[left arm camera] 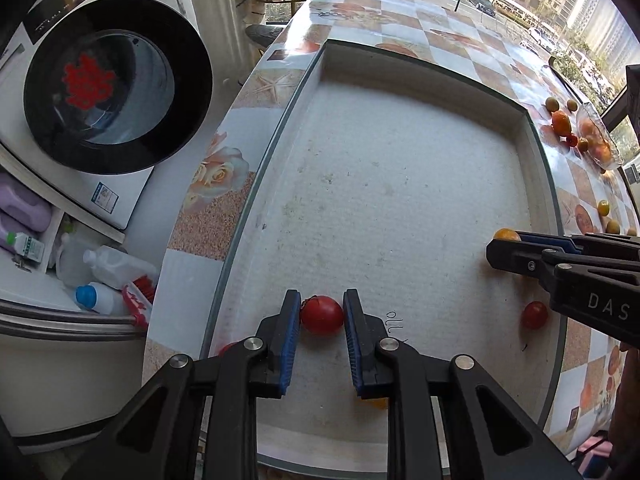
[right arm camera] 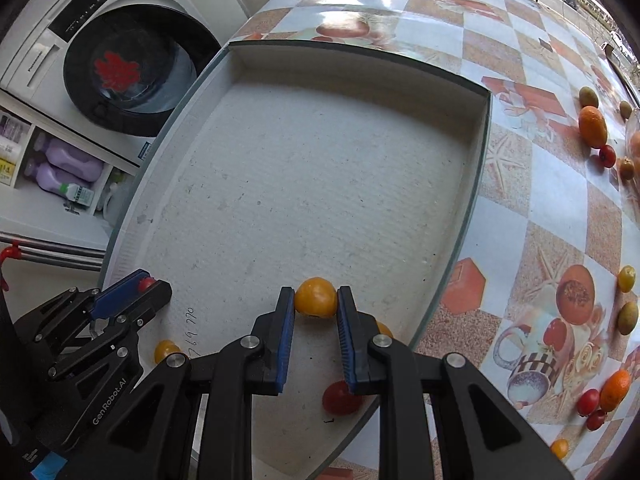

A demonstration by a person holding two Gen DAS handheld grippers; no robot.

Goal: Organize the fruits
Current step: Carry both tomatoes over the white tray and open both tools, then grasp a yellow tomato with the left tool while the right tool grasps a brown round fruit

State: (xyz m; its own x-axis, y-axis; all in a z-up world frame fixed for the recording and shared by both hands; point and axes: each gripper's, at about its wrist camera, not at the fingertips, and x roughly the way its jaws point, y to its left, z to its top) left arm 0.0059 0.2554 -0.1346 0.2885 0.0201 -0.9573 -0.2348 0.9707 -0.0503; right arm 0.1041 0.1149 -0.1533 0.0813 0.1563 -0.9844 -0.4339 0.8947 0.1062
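A shallow white tray (left arm camera: 400,60) (right arm camera: 352,54) lies on the tiled table. My left gripper (left arm camera: 322,304) is shut on a red tomato (left arm camera: 322,315) low over the tray's near left part; in the right wrist view only a bit of that red tomato (right arm camera: 146,283) shows between its fingers. My right gripper (right arm camera: 316,300) is shut on a yellow-orange fruit (right arm camera: 316,297) over the tray's near right part; it also shows in the left wrist view (left arm camera: 506,234). Another red tomato (left arm camera: 534,315) (right arm camera: 341,398) and a small yellow fruit (right arm camera: 166,350) lie in the tray.
Loose fruit lies on the table to the right: an orange (right arm camera: 593,126), green fruits (right arm camera: 589,96), small tomatoes (right arm camera: 588,402) and a glass dish (left arm camera: 598,136) with fruit. A washing machine (left arm camera: 116,92) and bottles (left arm camera: 116,268) stand left of the table.
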